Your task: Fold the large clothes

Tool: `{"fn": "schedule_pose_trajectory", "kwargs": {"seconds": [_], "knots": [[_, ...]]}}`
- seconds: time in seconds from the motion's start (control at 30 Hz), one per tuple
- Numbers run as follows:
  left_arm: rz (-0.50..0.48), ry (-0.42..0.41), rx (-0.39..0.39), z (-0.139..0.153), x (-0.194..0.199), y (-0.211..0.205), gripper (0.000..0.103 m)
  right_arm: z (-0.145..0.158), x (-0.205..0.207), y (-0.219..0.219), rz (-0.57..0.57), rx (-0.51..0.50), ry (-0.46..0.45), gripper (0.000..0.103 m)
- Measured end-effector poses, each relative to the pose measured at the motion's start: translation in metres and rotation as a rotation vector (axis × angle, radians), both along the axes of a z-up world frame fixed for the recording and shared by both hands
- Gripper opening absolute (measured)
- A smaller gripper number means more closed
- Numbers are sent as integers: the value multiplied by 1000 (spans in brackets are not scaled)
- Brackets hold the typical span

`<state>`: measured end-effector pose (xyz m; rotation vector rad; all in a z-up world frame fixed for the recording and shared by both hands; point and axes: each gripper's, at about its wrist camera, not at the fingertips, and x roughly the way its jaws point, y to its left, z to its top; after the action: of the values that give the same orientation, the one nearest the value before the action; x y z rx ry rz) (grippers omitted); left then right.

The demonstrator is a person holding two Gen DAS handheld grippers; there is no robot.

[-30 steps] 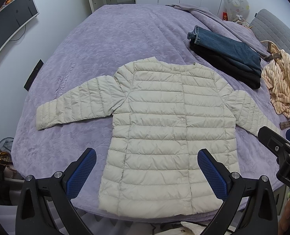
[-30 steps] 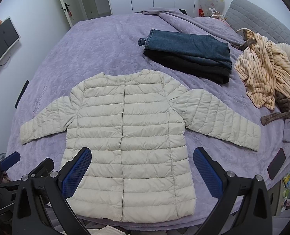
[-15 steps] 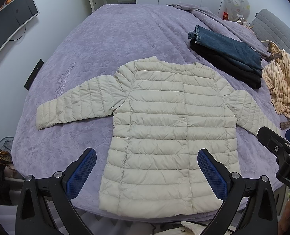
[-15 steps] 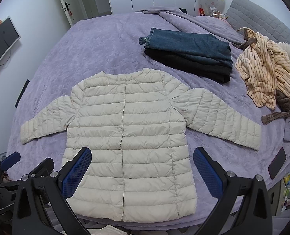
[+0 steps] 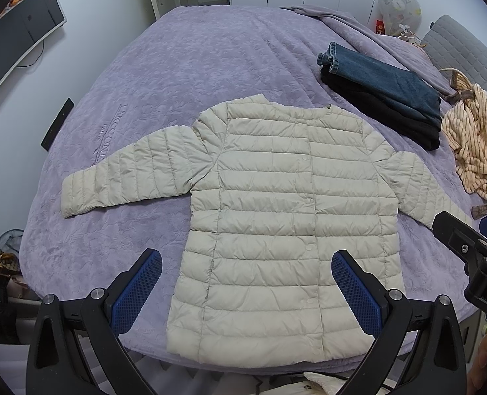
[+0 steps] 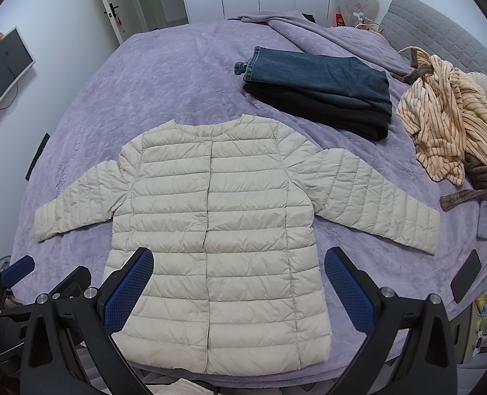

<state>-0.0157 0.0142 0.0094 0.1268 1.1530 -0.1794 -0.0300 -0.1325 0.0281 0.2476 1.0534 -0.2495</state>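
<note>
A cream quilted puffer jacket (image 5: 286, 210) lies flat and face up on the purple bed, buttoned, both sleeves spread out to the sides; it also shows in the right wrist view (image 6: 217, 230). My left gripper (image 5: 246, 291) is open and empty, held above the jacket's hem near the bed's front edge. My right gripper (image 6: 240, 288) is open and empty, also above the hem. The right gripper shows at the right edge of the left wrist view (image 5: 474, 256), and the left gripper at the lower left of the right wrist view (image 6: 23, 283).
Folded jeans on a folded black garment (image 6: 319, 89) lie at the back right of the purple bedspread (image 6: 164, 75). A striped orange-and-cream garment (image 6: 447, 121) is heaped at the right. A dark phone (image 6: 465, 275) lies near the bed's right edge. A monitor (image 5: 19, 33) hangs on the left wall.
Both grippers have drifted very slightly; the jacket sits a touch lower in the right wrist view. Nothing was taken hold of or moved.
</note>
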Motion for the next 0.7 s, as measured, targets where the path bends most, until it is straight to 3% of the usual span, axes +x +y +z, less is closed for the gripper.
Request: {"fn": "schedule_pose_trajectory", "kwargs": {"seconds": [0.7], "knots": [[12,31,-7,-8,0,17,103,-10,-2,7,15,23,28,103]]}}
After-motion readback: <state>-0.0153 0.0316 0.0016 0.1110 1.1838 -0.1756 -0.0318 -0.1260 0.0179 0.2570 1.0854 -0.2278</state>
